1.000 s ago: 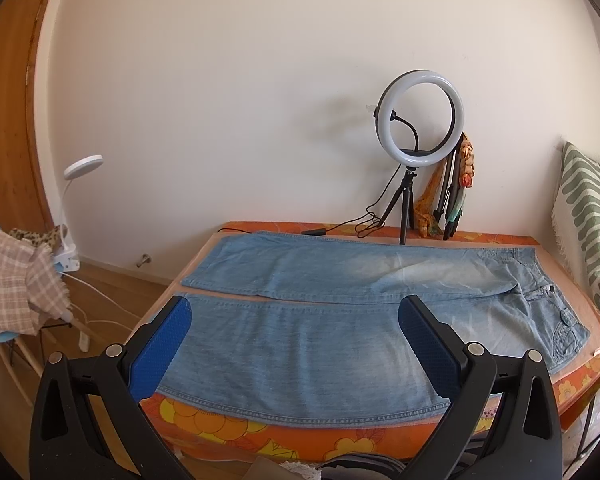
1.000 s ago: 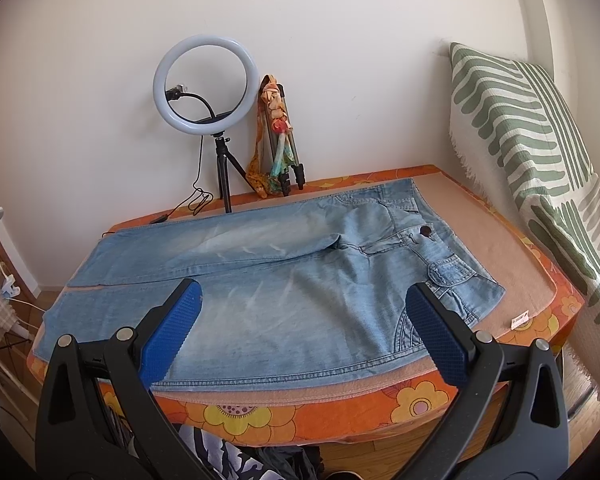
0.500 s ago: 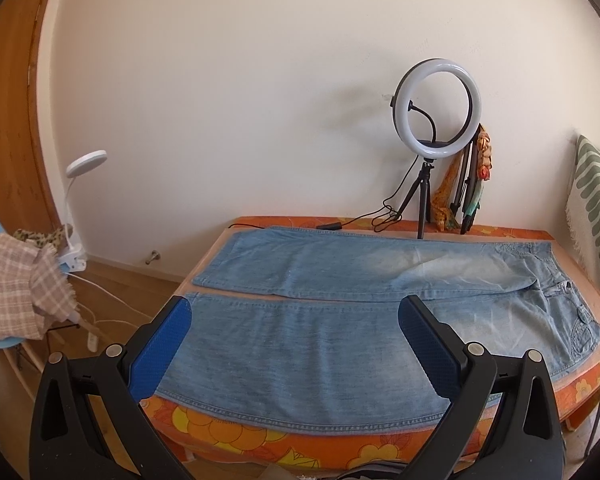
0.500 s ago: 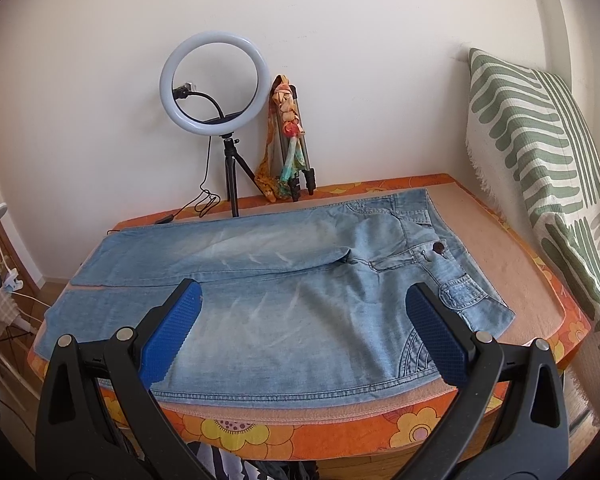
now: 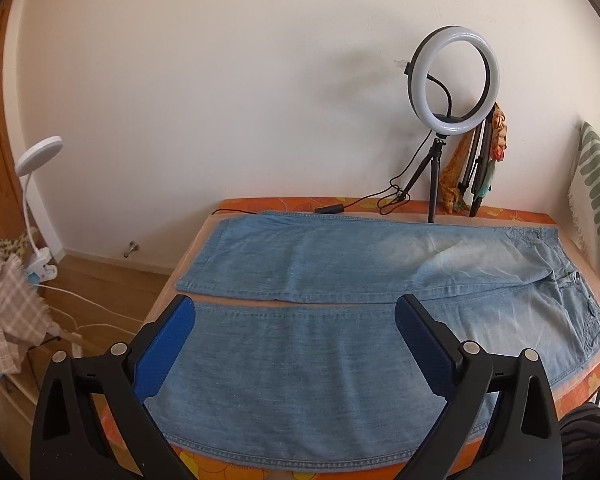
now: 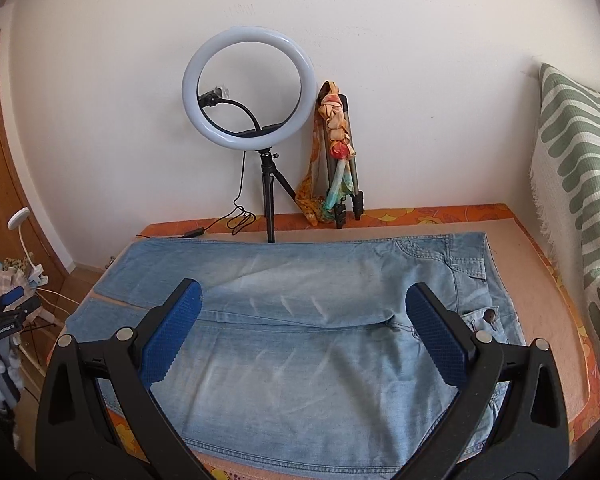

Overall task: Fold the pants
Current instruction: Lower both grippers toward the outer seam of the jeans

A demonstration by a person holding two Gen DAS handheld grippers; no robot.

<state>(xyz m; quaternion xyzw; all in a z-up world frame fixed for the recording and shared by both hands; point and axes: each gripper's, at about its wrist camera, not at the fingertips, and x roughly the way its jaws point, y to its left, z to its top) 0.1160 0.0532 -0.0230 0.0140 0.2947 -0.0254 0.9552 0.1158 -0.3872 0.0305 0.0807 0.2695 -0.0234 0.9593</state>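
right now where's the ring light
The ring light stands on its small tripod at the back of the table, against the wall, beyond the far leg of the jeans and just left of the scarf-wrapped folded tripod.

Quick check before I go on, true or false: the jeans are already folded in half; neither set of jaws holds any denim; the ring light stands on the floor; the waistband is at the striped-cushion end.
1. The jeans are already folded in half. False: they lie flat, both legs spread side by side.
2. Neither set of jaws holds denim. True: left gripper and right gripper hold nothing; the left jaws are closing slightly.
3. The ring light stands on the floor. False: its tripod stands on the table, by the wall.
4. The waistband is at the striped cushion end. True.
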